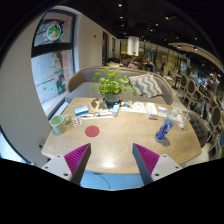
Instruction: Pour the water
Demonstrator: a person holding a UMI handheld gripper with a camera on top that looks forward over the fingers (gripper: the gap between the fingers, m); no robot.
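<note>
Okay, I see a pale wooden table (120, 135) with a potted plant (112, 87) at its far edge. Task item: small green cup (58, 124), beyond the fingers, left. No readable writing. Gripper (110, 157) wide open, holding nothing, magenta pads (76, 155) apart.
</note>
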